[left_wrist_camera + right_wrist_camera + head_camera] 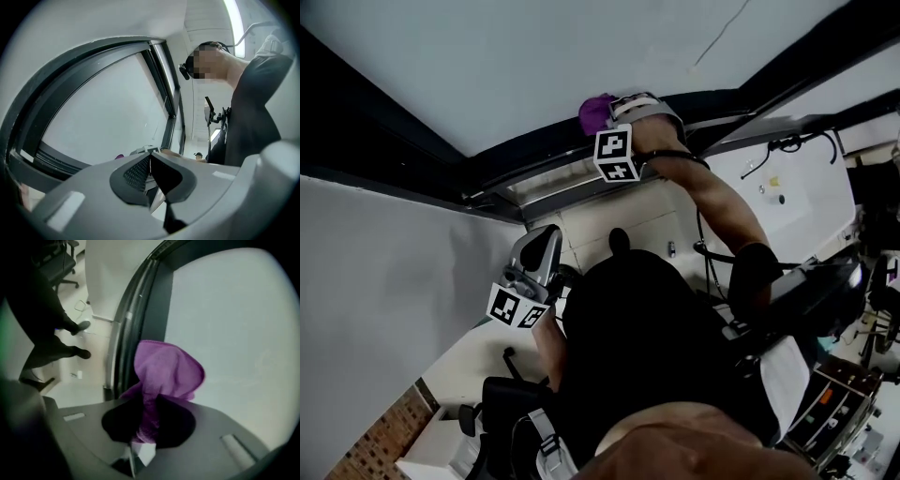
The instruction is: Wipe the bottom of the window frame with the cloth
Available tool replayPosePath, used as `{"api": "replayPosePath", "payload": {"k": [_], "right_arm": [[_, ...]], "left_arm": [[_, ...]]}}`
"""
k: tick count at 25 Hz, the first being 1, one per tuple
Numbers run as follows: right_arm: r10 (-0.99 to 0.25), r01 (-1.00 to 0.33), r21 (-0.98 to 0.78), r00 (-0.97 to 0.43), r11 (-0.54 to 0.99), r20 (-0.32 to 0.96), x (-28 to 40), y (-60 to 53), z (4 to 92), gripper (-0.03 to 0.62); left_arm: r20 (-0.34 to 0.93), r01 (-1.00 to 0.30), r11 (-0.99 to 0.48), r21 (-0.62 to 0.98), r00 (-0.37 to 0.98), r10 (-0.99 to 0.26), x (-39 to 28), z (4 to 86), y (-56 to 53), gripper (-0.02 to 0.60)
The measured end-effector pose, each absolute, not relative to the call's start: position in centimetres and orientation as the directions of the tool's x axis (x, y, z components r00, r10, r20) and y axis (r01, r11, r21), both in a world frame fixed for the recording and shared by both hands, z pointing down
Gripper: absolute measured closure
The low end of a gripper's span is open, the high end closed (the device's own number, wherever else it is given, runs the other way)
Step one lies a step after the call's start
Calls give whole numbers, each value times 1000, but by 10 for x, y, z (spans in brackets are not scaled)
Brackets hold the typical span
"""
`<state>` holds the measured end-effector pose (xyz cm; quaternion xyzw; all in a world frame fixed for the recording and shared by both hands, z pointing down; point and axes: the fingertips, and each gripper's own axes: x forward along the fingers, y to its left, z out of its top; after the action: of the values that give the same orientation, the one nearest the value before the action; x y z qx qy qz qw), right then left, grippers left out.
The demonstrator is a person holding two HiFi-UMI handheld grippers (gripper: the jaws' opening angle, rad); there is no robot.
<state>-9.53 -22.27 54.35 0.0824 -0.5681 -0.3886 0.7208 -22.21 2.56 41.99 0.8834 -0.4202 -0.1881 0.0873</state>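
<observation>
Two tongs seen. Right tongs clamped on purple cloth; cloth bunched up at the window frame, contact with it unclear. Left tongs pressed together, nothing between them, well apart from the frame.

Purple cloth, bunched, pinched between right gripper jaws, top flopped loose. It's up at the dark frame, beside the glass.
</observation>
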Motion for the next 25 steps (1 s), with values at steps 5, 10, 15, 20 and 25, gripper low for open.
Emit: {"api": "replayPosePath", "payload": {"k": [5, 10, 15, 20, 25], "right_arm": [[-453, 331, 462, -110, 822, 885, -96, -204, 494, 533], [-593, 418, 572, -95, 705, 800, -99, -245, 524, 534], [-539, 558, 450, -6, 697, 842, -72, -175, 525, 534], [-236, 603, 184, 7, 776, 972, -30, -65, 526, 533], [-345, 192, 471, -462, 861, 817, -59, -133, 454, 533]], "left_arm": [[-264, -710, -627, 320, 569, -779, -225, 419, 23, 577], [-281, -685, -660, 310, 597, -752, -207, 415, 20, 577], [-268, -688, -655, 313, 597, -756, -207, 416, 26, 577], [-242, -709, -623, 331, 574, -782, -223, 425, 25, 577], [-227, -687, -657, 310, 617, -753, -209, 424, 8, 577]]}}
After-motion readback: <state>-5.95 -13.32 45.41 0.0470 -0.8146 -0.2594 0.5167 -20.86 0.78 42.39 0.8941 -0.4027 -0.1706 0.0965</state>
